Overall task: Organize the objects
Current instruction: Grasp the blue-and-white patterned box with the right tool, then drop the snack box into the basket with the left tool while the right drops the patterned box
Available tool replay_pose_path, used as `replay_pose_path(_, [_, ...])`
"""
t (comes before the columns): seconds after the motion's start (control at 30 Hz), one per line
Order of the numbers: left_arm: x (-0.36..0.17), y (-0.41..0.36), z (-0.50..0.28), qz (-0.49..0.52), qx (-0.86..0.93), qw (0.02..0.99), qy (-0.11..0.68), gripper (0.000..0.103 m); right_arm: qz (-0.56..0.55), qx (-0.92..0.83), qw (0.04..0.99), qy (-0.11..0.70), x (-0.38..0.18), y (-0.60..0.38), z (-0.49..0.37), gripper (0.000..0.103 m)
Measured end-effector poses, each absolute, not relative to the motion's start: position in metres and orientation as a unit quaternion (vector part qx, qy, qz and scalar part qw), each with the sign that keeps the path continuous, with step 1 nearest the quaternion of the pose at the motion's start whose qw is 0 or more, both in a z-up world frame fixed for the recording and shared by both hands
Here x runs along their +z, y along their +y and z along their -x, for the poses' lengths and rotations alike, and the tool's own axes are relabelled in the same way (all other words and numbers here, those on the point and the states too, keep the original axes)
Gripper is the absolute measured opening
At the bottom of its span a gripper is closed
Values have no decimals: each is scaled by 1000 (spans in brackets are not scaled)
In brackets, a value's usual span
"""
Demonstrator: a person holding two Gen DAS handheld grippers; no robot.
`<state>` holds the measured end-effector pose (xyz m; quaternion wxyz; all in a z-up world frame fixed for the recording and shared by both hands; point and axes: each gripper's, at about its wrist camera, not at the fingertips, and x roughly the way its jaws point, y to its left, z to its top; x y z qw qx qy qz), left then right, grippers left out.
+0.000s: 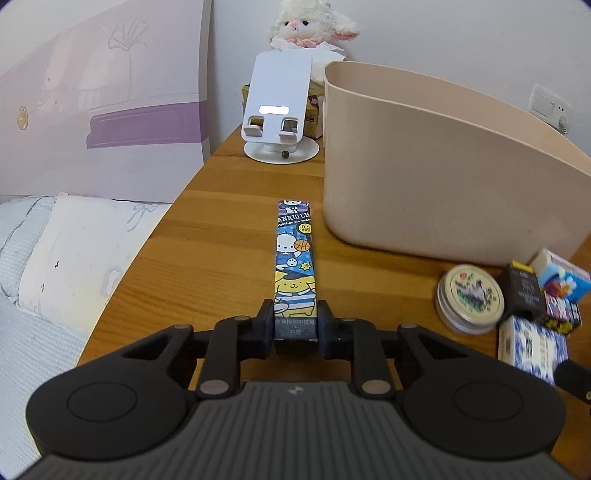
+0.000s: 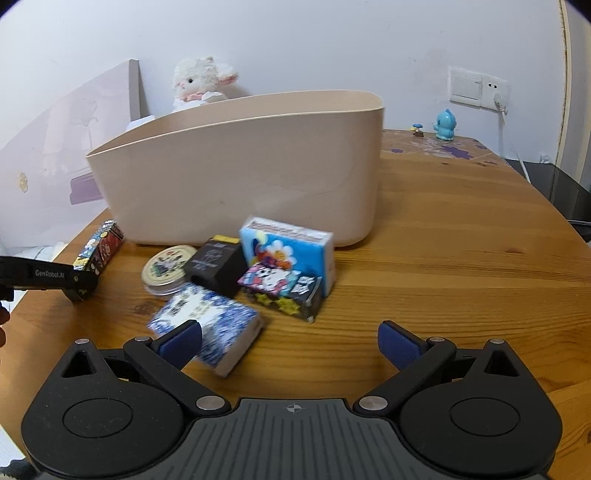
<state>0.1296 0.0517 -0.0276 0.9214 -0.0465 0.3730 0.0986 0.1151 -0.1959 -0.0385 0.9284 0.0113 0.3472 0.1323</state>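
The sorting looks barely begun. The beige bin (image 2: 236,173) stands at about 12 o'clock on the counter (image 2: 461,258), and as far as the low view allows, nothing shows above its rim, though its inside is hidden.

The left tool (image 1: 295,325) is clamped on the near end of the long cartoon pen box (image 1: 294,258), which points away toward 12 o'clock, just beside the bin's left wall; whether the box is lifted or lies on the wood is hard to tell.

The right tool (image 2: 290,343) is spread wide with nothing between its pads, and hovers over the cluster still to be put away: the blue-patterned box (image 2: 221,325) nearest at 11 o'clock, the round tin (image 2: 166,269), the black box (image 2: 216,266), the star-printed box (image 2: 284,291) and the blue-and-white box (image 2: 291,247) leaning behind it.

These are packed touching one another, so taking one may nudge its neighbours.

Beyond the bin at 11 o'clock stand a white phone stand (image 1: 279,110) and a plush lamb (image 1: 306,22); the bin's tall wall must be cleared by the pen box.
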Motion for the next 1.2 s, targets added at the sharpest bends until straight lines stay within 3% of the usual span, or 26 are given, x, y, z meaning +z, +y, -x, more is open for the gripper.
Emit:
replay_pose_path(0.43, [-32,53,-78,35,67,928,364,25,6,113,931,346,-51,-144,-110,103])
replay_pose_path(0.53, [-32,55,-80,35,62,930,361,25,14,97,937,336,-52,-137,-110,89])
replay_pose_path(0.6, [-32,56,-79,35,58,931,359,25,19,93,940,329,-51,-137,-108,67])
replay_pose_path(0.87, [-27,56,-72,37,59,936,346,25,-9,109,938,329,-42,-162,-104,65])
replay_pose_path(1.2, [20,39,-53,25,56,954,293,25,-29,127,952,278,11,-201,-94,65])
